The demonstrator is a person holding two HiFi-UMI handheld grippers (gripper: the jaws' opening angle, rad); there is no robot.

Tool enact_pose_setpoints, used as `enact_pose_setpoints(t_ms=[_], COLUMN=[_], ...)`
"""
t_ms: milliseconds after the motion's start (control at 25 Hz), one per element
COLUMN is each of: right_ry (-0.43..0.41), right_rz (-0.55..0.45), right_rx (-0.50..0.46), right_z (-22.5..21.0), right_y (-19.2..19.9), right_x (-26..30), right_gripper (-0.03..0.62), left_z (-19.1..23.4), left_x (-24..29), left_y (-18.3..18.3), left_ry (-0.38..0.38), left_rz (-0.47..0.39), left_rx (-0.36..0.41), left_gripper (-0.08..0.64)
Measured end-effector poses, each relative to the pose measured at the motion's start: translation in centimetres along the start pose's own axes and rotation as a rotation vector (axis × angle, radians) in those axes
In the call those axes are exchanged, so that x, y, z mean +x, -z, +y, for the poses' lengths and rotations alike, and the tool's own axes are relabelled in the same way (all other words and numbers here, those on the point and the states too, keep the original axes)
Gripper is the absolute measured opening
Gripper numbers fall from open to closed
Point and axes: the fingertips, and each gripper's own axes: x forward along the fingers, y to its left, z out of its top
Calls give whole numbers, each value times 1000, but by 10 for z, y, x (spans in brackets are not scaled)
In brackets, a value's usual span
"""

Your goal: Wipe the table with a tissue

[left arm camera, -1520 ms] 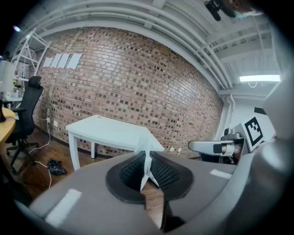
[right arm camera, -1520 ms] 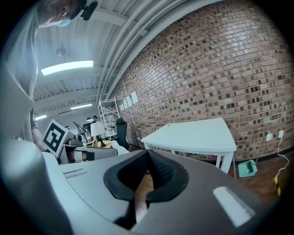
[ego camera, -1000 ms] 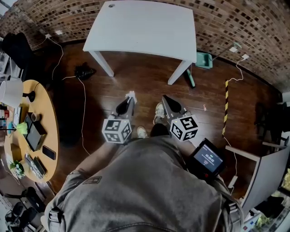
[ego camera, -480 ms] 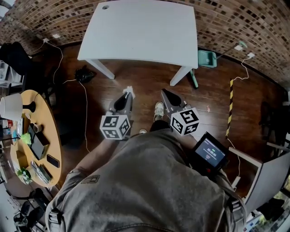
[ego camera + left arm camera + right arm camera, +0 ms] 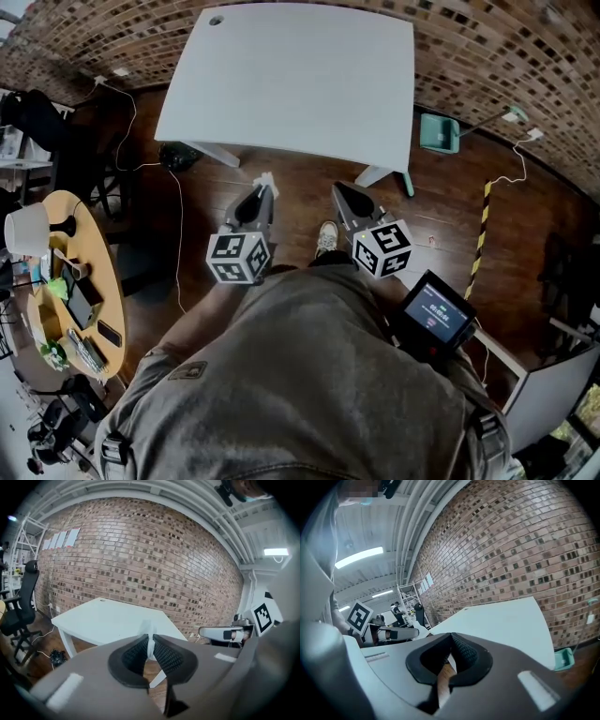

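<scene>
A brick wall runs behind a dark wooden floor, and the white surface (image 5: 291, 75) stands just ahead of me with nothing on top of it. My left hand-held gripper (image 5: 264, 190) is clamped on the tissue (image 5: 149, 631), a thin white strip pinched between the pads with a small tuft standing past the tips. It hangs in the air over the floor, just short of the near edge of the surface and touching nothing. My right hand-held gripper (image 5: 339, 190) has its jaws drawn together with nothing between them; only floor shows through the slit.

I judge the wiping has not begun, and the step in hand is bringing the tissue to the top. To do it well I should carry the left one forward over the near edge and tip it down so that the tuft, not the jaw tips, meets the surface. Then I sweep in overlapping passes with light pressure. So little paper sticks out that the grip must stay firm, and thin tissue will tear if I drag it hard.

By count: one white surface, one tissue, two hand-held grippers. Off to my left there is one round wooden side table (image 5: 98, 272).
</scene>
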Motion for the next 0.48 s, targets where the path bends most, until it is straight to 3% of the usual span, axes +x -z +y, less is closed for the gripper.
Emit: enact_pose_setpoints(t_ms=[480], right_ry=[-35], right_rz=[14], right_rx=[43], right_z=[-27], right_y=[-14], right_x=[43], right_gripper=[14], left_z=[29], left_x=[39], left_y=[-20], left_ry=[-64], left_rz=[43], left_rx=[-8], left_gripper=[32])
